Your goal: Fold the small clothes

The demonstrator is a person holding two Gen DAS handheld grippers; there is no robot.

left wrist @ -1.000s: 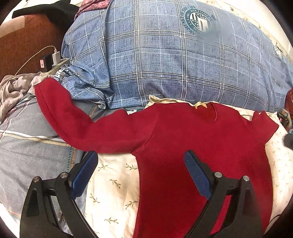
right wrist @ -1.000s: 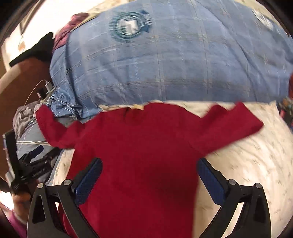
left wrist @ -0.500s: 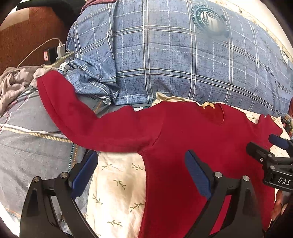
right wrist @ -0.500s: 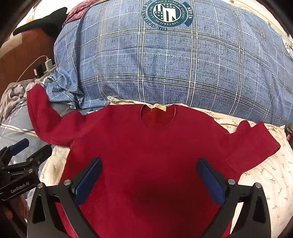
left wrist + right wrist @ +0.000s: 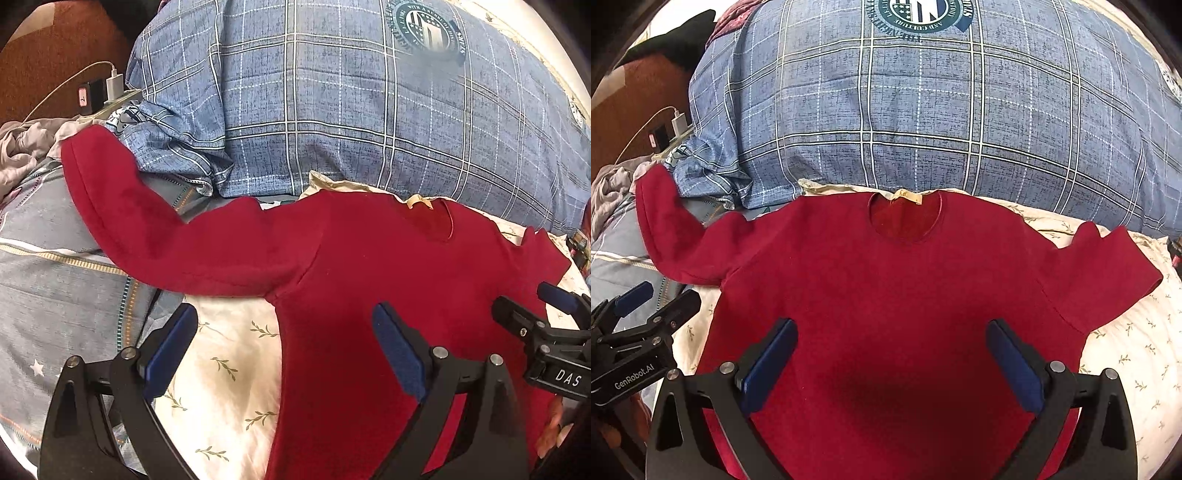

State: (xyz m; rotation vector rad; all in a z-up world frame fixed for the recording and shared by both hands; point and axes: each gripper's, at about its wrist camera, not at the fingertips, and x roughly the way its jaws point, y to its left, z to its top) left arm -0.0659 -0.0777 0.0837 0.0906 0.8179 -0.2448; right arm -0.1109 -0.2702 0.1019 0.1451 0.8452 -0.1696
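Observation:
A red long-sleeved shirt (image 5: pixel 894 280) lies flat, front up, on the bed, its neckline (image 5: pixel 905 218) toward the blue duvet. Its left sleeve (image 5: pixel 140 221) stretches out and curves up to the left over grey bedding. The right sleeve (image 5: pixel 1108 269) looks short, doubled back on itself. My left gripper (image 5: pixel 284 350) hovers open above the shirt's left armpit and side edge, holding nothing. Open and empty too, my right gripper (image 5: pixel 894 350) hangs over the middle of the shirt's body. Each gripper shows in the other's view: the right gripper (image 5: pixel 535 306), the left gripper (image 5: pixel 657 301).
A big blue plaid duvet (image 5: pixel 923 110) bulges right behind the shirt. The cream leaf-print sheet (image 5: pixel 229 387) lies under it. Crumpled grey clothing (image 5: pixel 22 155) and a power strip with a white charger (image 5: pixel 114 86) sit at the far left, by a brown headboard (image 5: pixel 55 62).
Both grippers have moved in closer over the shirt. The right gripper has come into the left wrist view at its right edge. The shirt lies as before.

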